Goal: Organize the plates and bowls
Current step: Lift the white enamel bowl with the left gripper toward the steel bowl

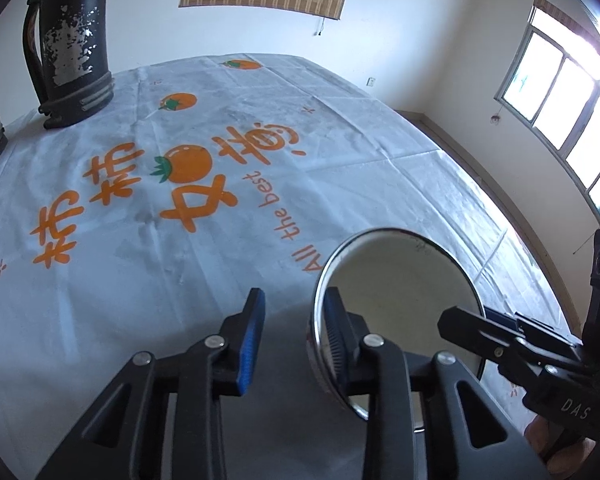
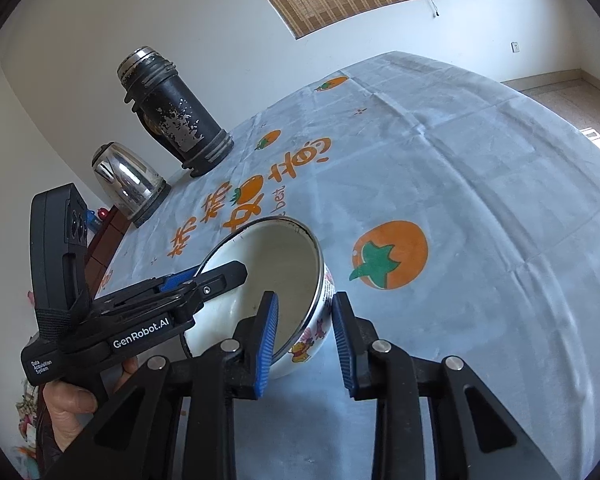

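Observation:
A white enamel bowl [image 1: 400, 280] [image 2: 276, 256] with a metal rim and cartoon prints on its outer wall sits on the tablecloth, looking tipped. My left gripper [image 1: 294, 296] [image 2: 216, 276] straddles the bowl's left rim, with one finger inside. The other pad [image 1: 254, 340] stands clear of the wall, with cloth showing in the gap. My right gripper [image 2: 305, 300] [image 1: 460, 320] straddles the opposite rim. Its left pad [image 2: 268, 340] is inside the bowl and its right pad [image 2: 342, 340] sits close beside the printed wall. Neither pair visibly presses.
A worn black flask [image 1: 72, 48] [image 2: 176, 112] stands at the table's far left, with a steel kettle [image 2: 128, 180] beside it. The white cloth [image 2: 480, 184] carries orange fruit prints and lettering. The table's edge [image 1: 512, 236] drops to the floor on the right. A hand [image 2: 72, 408] holds the left gripper.

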